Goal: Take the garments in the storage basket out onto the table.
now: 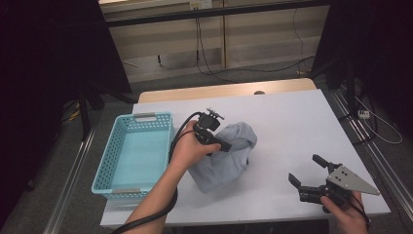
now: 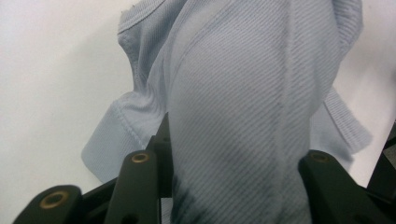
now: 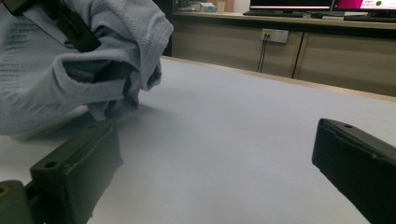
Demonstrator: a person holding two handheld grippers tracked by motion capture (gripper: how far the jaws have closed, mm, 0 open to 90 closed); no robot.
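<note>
Left of the cloth [image 1: 226,156], turquoise basket [image 1: 109,165] holding nothing, left gripper [image 1: 221,145] clamping cloth, right gripper [image 1: 306,171] wide apart.

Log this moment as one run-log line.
left claw: shut on grey garment | right claw: open, off the cloth | basket: left of garment | stage: garment bunched on table
</note>
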